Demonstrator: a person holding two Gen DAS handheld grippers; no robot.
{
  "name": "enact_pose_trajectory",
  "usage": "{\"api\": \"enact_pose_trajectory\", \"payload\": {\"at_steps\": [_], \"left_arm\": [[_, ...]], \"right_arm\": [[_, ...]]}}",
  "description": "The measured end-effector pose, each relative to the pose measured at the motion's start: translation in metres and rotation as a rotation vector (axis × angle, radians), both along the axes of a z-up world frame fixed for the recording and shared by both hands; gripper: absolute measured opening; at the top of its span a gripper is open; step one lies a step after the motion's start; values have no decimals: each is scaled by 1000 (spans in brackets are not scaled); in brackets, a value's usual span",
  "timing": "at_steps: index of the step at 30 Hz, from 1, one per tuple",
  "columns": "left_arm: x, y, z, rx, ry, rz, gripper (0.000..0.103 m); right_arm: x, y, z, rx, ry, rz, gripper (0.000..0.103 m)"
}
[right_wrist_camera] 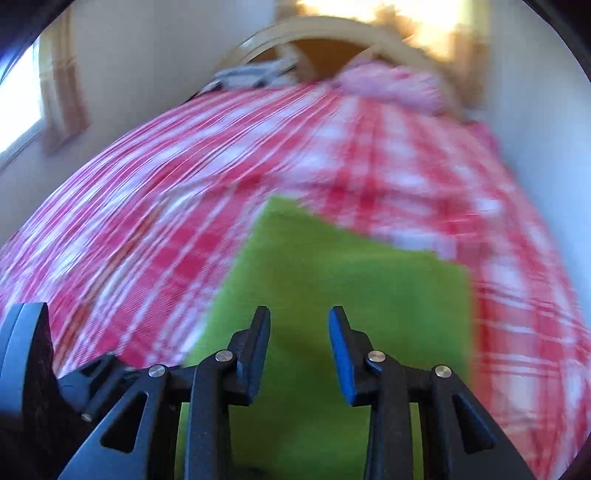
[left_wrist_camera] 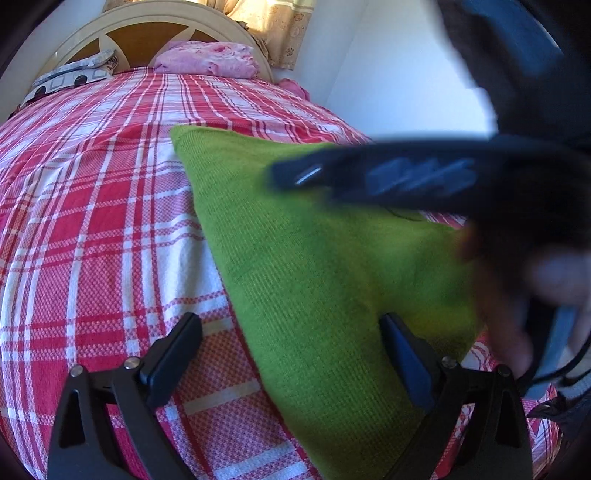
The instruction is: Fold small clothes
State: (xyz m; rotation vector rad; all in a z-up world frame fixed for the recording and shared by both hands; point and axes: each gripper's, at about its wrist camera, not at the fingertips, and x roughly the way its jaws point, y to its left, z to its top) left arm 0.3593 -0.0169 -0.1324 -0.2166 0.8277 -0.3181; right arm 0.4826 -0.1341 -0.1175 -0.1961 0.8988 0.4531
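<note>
A green knitted cloth (left_wrist_camera: 314,258) lies flat, folded into a rough rectangle, on a red and white checked bedcover (left_wrist_camera: 92,221). My left gripper (left_wrist_camera: 288,325) stands wide open low over the cloth's near left edge, its right finger over the green fabric and nothing pinched. My right gripper (left_wrist_camera: 369,177) crosses the left wrist view as a dark blur above the cloth's far right part. In the right wrist view the right gripper (right_wrist_camera: 299,314) shows a clear gap between its fingers, hovering over the green cloth (right_wrist_camera: 332,277) with nothing held. This view is smeared by motion.
A cream headboard (left_wrist_camera: 147,22) stands at the far end, with a pink pillow (left_wrist_camera: 207,59) and a patterned pillow (left_wrist_camera: 70,77) before it. A white wall (left_wrist_camera: 369,74) runs along the bed's right side. A blurred hand (left_wrist_camera: 554,280) holds the right gripper's handle.
</note>
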Motion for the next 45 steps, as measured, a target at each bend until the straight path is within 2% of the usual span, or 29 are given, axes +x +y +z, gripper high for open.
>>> {"api": "enact_pose_trajectory", "payload": {"at_steps": [1, 4, 8, 11, 12, 14, 15, 16, 17, 19, 23, 25, 32, 41, 45], "left_arm": [[-1, 2, 0, -7, 1, 10, 100], [-3, 6, 0, -39, 3, 12, 100], [-3, 3, 1, -34, 3, 9, 101], [-2, 0, 1, -18, 7, 3, 103], [-1, 0, 1, -16, 9, -2, 103], [-1, 1, 1, -19, 11, -5, 103], [0, 1, 1, -24, 11, -4, 103], [0, 2, 1, -28, 11, -5, 103], [2, 3, 0, -30, 11, -4, 103], [2, 3, 1, -29, 12, -5, 103], [4, 4, 0, -31, 19, -3, 103], [6, 2, -1, -22, 25, -4, 103], [9, -3, -2, 10, 31, -1, 103], [11, -3, -3, 15, 32, 0, 103], [9, -2, -3, 8, 31, -1, 103]], "right_arm": [[6, 3, -10, -13, 33, 4, 34], [15, -9, -12, 72, 72, -18, 38], [20, -44, 6, 135, 6, -99, 38], [43, -81, -10, 141, 102, -218, 38], [49, -93, -16, 181, 145, -226, 37], [50, -116, -11, 344, 182, -224, 37], [47, -124, -7, 386, 176, -224, 38], [42, -130, 0, 410, 142, -219, 44], [37, -137, 5, 405, 108, -221, 51], [32, -153, 10, 380, 67, -250, 53], [36, -190, -6, 365, 128, -328, 55], [35, -206, -14, 390, 156, -352, 55], [44, -220, -45, 553, 253, -298, 56], [63, -218, -53, 687, 293, -212, 56], [70, -228, -57, 844, 297, -206, 57]]}}
